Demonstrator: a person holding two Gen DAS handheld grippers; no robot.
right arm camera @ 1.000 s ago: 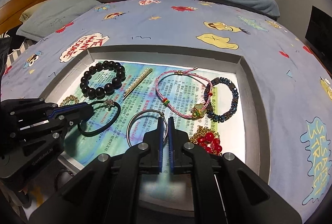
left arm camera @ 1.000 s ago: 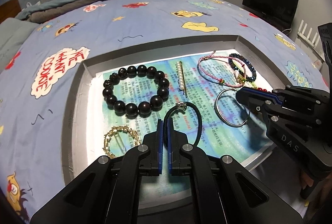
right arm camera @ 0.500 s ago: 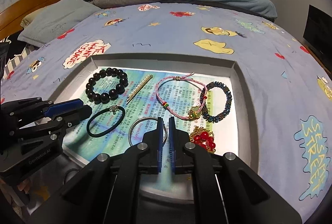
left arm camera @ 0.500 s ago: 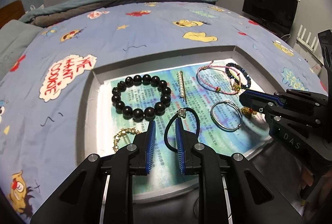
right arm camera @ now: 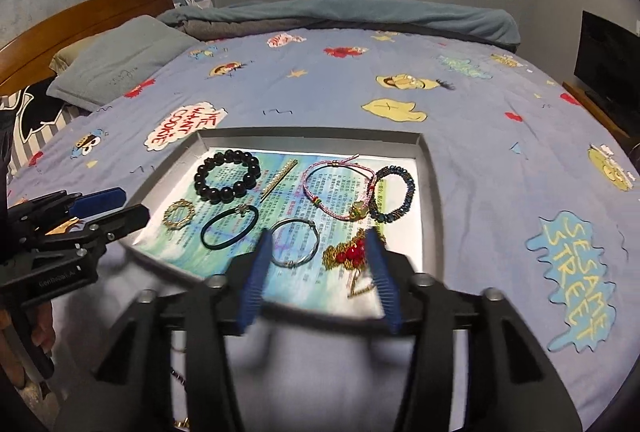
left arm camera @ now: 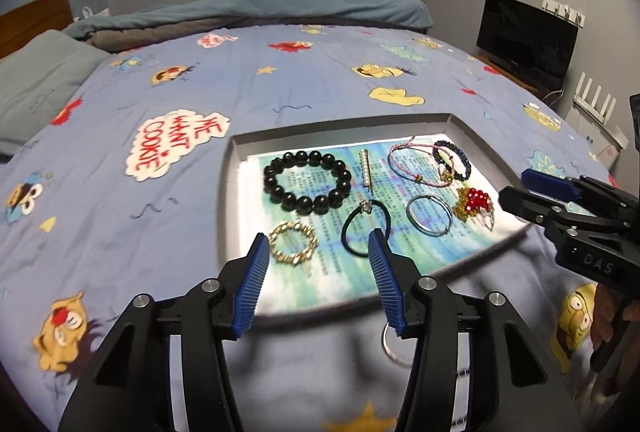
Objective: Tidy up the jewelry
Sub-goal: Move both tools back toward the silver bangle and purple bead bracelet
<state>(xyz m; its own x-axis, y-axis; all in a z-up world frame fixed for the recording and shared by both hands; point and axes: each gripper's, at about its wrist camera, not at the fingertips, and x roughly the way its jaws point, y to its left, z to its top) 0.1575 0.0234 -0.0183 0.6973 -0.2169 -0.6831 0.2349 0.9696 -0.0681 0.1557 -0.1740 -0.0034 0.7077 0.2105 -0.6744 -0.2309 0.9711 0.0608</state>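
Note:
A shallow grey tray (left arm camera: 234, 168) (right arm camera: 426, 168) lies on the bed and holds jewelry on a printed sheet. In it are a black bead bracelet (left arm camera: 306, 181) (right arm camera: 227, 178), a pearl bar clip (left arm camera: 365, 172), a gold chain bracelet (left arm camera: 292, 242) (right arm camera: 178, 213), a black hair tie (left arm camera: 365, 228) (right arm camera: 228, 232), a silver bangle (left arm camera: 429, 213) (right arm camera: 295, 242), a pink cord bracelet (left arm camera: 416, 164) (right arm camera: 338, 192), a dark beaded bracelet (left arm camera: 456, 160) (right arm camera: 394, 194) and a red bead cluster (left arm camera: 474, 202) (right arm camera: 352, 254). My left gripper (left arm camera: 318, 282) is open and empty above the tray's near edge. My right gripper (right arm camera: 318, 274) is open and empty, over the bangle and red cluster.
The bed has a blue cartoon-print cover (left arm camera: 120, 172). A pillow (right arm camera: 120, 68) and wooden headboard (right arm camera: 80, 20) are at the far left. A black monitor (left arm camera: 524, 40) stands at the right. A silver ring (left arm camera: 392, 346) lies outside the tray near me.
Both grippers have opened from shut and pulled back and up from the tray. The left one let go of the black hair tie, which now lies on the sheet.

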